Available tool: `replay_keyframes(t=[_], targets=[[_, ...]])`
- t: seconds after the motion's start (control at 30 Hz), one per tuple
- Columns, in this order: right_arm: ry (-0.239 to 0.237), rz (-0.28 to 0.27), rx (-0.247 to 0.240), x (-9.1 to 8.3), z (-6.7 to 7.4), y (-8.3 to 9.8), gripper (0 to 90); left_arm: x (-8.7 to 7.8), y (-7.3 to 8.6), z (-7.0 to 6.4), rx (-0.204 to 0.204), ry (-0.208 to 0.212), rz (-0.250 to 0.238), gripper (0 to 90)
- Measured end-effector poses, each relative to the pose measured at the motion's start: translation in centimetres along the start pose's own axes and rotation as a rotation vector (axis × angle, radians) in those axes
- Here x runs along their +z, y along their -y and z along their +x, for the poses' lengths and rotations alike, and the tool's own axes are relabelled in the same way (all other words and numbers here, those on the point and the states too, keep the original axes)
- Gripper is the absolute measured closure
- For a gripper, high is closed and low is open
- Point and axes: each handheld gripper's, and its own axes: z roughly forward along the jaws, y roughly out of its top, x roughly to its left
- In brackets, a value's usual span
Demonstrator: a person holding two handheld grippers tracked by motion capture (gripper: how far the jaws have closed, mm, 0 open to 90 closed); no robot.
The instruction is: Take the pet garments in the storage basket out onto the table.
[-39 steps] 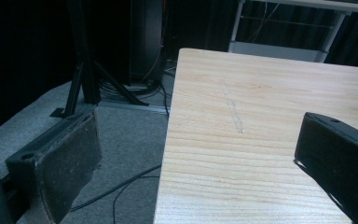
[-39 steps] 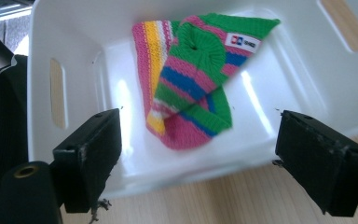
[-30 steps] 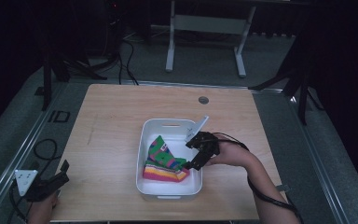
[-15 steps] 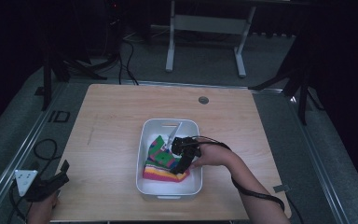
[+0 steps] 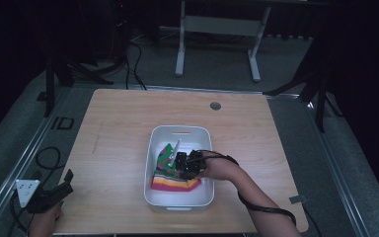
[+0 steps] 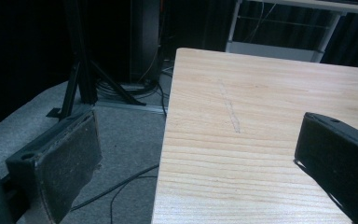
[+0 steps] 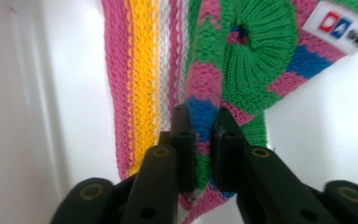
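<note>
A white bin point(image 5: 180, 129) stands on the wooden table point(image 5: 118, 128). In it lies a knitted cloth point(image 5: 170, 178) striped in pink, yellow, green and blue. My right gripper point(image 5: 180, 164) reaches into the bin from the right. Its jaws have just been closing and now pinch a fold of the knitted cloth point(image 7: 242, 60) between the fingertips of the right gripper point(image 7: 201, 116). A small white label point(image 7: 338, 25) is sewn on the cloth. My left gripper point(image 5: 65, 183) hovers at the table's front left corner, and the left gripper point(image 6: 196, 135) is open over the table edge with nothing in it.
A round grommet point(image 5: 215, 105) sits in the tabletop at the back. Grey carpet point(image 6: 121, 135) with cables lies left of the table. Black stand legs point(image 6: 81, 88) rise there, and a white frame point(image 5: 217, 29) stands behind the table.
The right gripper moved left from the bin's right rim and down into the bin, then shut on the cloth. The left gripper stayed where it was.
</note>
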Motion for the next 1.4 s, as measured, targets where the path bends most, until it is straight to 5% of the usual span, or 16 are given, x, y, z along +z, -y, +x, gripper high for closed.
replay_keyframes(t=[0.47, 1.4], targets=[[0.078, -0.150, 0.031, -6.3, -0.4, -0.6, 83.6, 0.0, 0.0, 0.0, 0.000, -0.003, 0.003, 0.9], [0.222, -0.343, 0.043, -18.2, -0.8, -2.2, 83.6, 0.0, 0.0, 0.0, -0.003, -0.006, 0.004, 0.9]])
